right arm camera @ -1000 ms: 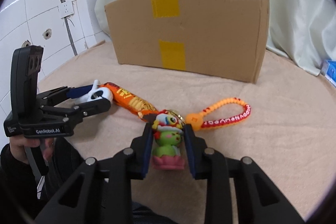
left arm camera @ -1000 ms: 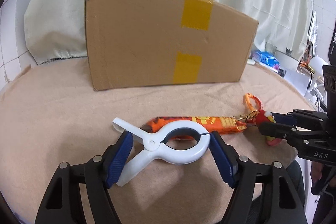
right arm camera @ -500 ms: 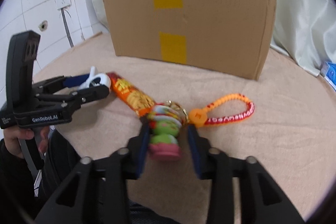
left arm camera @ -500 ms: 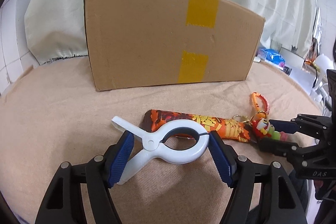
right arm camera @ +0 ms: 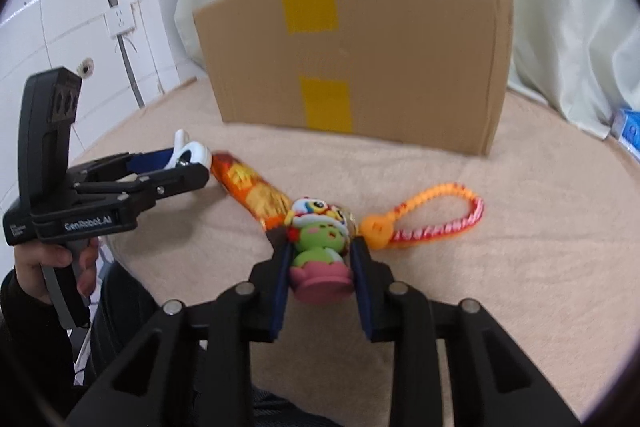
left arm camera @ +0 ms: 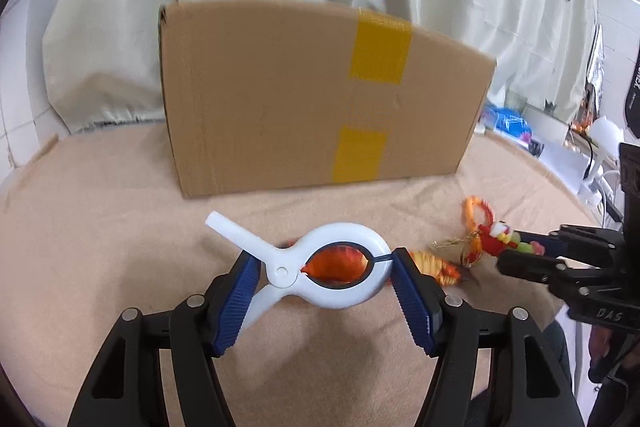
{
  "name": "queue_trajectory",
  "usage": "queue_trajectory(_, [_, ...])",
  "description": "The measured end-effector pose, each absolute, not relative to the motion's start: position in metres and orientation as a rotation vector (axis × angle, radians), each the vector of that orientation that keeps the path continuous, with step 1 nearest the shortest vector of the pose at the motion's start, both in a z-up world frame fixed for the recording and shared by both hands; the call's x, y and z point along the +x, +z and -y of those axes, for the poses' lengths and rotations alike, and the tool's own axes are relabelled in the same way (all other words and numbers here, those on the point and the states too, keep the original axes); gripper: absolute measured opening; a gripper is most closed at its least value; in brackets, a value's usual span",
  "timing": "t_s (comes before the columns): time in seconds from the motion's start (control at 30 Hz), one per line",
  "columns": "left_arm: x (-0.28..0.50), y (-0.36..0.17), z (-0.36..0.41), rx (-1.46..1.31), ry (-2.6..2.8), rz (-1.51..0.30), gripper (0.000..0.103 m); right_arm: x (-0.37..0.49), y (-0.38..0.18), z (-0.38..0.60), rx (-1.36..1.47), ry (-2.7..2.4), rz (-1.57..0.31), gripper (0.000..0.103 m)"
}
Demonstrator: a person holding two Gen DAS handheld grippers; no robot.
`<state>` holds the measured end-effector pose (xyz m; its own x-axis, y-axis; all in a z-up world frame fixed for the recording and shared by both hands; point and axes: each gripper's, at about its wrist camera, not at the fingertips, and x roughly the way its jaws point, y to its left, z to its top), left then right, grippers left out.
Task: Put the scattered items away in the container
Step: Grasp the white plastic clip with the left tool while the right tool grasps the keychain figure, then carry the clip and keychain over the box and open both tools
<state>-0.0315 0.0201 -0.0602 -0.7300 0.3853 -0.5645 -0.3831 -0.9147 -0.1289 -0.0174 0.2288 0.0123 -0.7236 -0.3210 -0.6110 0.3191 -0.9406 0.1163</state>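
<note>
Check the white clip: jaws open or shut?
Shut: the white clip has its jaw tips meeting at a closed seam, gripped between the left tongs.

A table covered with a beige, towel-like cloth (left arm camera: 100,247) carries everything. A closed cardboard box (left arm camera: 312,95) with two patches of yellow tape stands on it toward the back, in front of a pale curtain. Nearer the front an orange snack packet (right arm camera: 252,189) lies flat on the cloth, and the orange wrist strap (right arm camera: 436,215) of a keychain rests on the cloth just beside the packet's near end, well apart from the box.
</note>
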Motion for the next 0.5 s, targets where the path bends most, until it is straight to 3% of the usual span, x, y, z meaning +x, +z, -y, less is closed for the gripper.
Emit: queue_trajectory(0.5, [-0.03, -0.003, -0.015, -0.708, 2.639, -0.011, 0.067, -0.022, 0.081, -0.227, 0.717, -2.718, -0.023, 0.033])
